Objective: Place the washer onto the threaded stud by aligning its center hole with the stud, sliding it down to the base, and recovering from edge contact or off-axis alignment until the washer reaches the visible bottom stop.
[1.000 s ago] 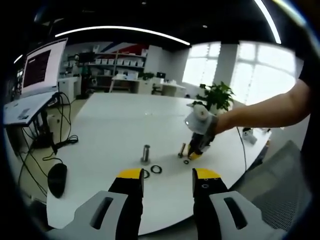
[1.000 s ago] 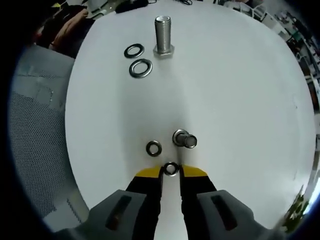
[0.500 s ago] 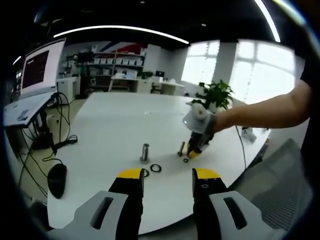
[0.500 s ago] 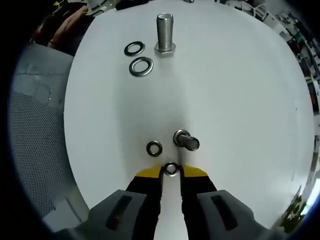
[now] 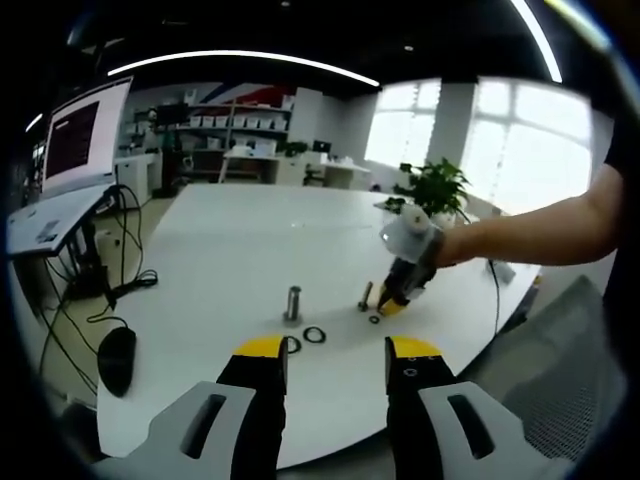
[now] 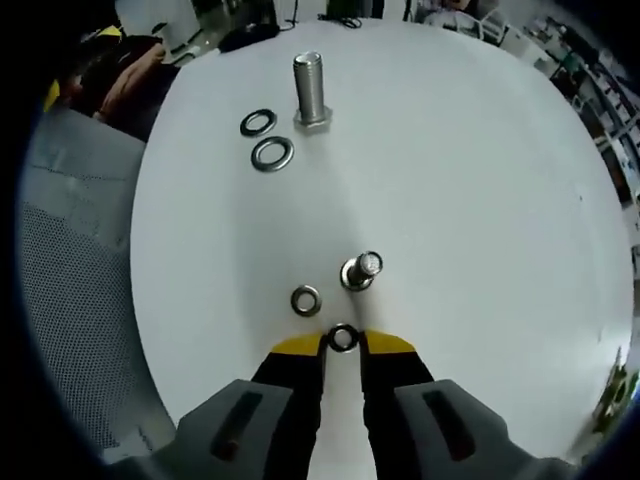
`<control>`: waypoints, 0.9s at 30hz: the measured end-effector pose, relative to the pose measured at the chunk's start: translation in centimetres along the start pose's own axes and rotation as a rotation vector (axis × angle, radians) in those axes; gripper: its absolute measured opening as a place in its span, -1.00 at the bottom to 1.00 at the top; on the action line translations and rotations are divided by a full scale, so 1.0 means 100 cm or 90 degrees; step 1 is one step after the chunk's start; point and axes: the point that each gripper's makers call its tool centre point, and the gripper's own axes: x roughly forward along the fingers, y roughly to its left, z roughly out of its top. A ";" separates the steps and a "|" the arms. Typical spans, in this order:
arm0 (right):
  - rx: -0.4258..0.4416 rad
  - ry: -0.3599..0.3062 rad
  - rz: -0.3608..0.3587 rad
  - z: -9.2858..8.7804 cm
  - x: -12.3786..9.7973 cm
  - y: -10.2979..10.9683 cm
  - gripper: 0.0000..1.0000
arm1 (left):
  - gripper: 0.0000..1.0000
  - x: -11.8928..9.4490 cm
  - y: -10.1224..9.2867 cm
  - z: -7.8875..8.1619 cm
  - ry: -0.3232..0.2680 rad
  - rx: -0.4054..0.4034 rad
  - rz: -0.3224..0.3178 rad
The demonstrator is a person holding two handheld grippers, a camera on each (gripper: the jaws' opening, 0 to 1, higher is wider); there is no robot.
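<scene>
Washer (image 6: 343, 337) pinched flat between right gripper (image 6: 343, 343) fingertips, hole facing the camera. Just beyond the tips: small stud (image 6: 360, 270), upright, long axis rising off the white table (image 6: 480, 200); spare washer (image 6: 306, 300) lying beside it. Left gripper (image 5: 336, 348) fingers apart, holding nothing.

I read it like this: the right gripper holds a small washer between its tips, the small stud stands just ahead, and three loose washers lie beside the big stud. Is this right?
Not quite: two washers lie beside the big stud, not three, as the right gripper view shows. A third loose washer lies near the small stud. The rest holds: the right gripper pinches a small washer at its tips, with that stud just ahead.
</scene>
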 end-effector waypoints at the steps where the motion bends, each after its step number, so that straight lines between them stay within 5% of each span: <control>1: 0.008 -0.010 -0.002 0.001 -0.001 0.001 -0.67 | -0.27 0.000 0.000 0.000 0.000 0.000 0.000; 13: 0.122 -0.185 -0.051 0.000 -0.003 -0.003 -0.65 | -0.27 0.001 0.000 -0.003 0.011 0.002 0.001; 27: 0.149 -0.256 -0.111 0.009 -0.006 -0.009 -0.73 | -0.27 0.001 0.000 -0.004 0.014 0.004 0.001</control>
